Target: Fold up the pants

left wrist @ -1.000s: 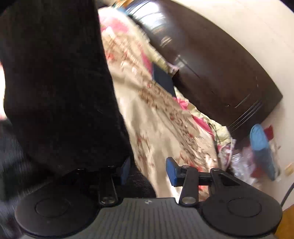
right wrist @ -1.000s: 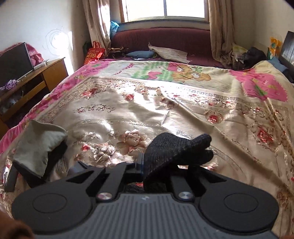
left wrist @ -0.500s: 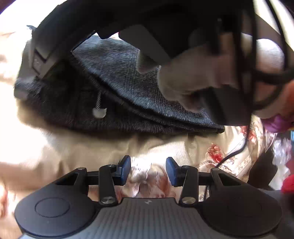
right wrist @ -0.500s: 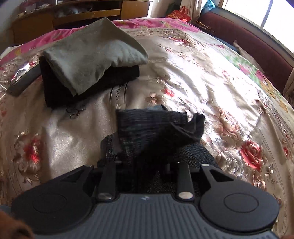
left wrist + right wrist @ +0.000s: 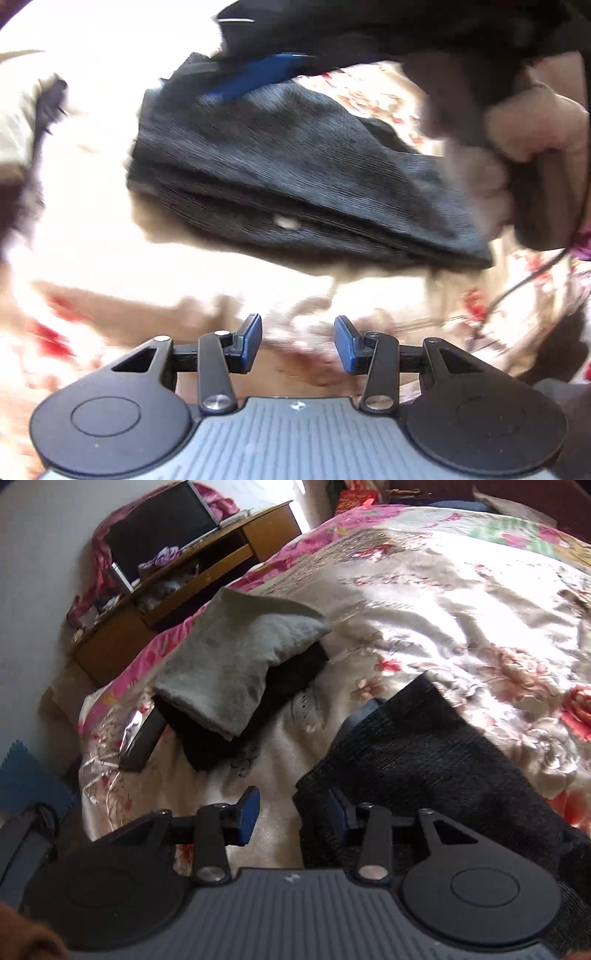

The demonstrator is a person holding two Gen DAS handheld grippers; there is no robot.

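Two grippers, left gripper [image 5: 297,341] and right gripper [image 5: 293,814], both parted and just letting go, leaving folded dark pants [image 5: 295,166] at frame centre on floral bedspread [image 5: 424,602].

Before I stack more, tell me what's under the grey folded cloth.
The grey folded cloth lies on a black folded garment, on the bedspread. Anything beneath that is covered.

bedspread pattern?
Cream satin bedspread with red and pink flowers, pink border; clearest in the right wrist view.
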